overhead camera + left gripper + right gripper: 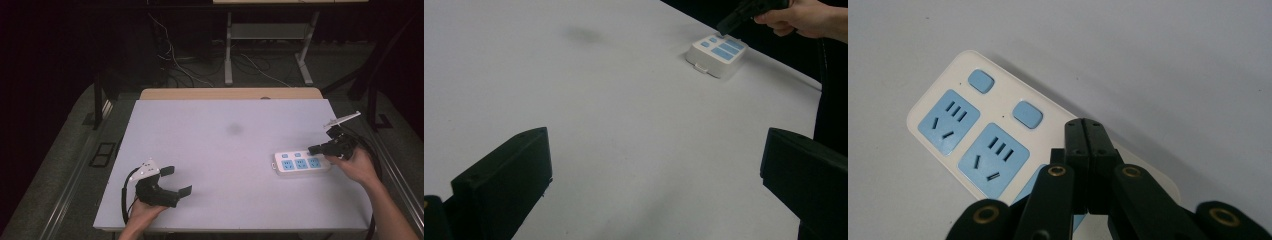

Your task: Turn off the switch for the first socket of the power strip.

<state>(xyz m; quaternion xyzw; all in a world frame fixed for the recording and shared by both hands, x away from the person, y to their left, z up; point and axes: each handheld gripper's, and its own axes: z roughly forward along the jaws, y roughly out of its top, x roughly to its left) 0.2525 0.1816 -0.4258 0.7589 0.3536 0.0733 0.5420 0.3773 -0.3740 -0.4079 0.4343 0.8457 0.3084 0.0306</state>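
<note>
The power strip (301, 163) lies at the desk's (220, 150) right. The right gripper (1090, 131), jaws together, hovers over its switches, likely about to press one. The left gripper (176, 181) waits lower left, jaws apart and empty.

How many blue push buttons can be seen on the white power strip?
2 in the right gripper view: one button near the strip's end, one beside it; the closed right gripper may hide a third.

No readable text — power strip (993, 135) bare of labels, brands, numbers
</note>
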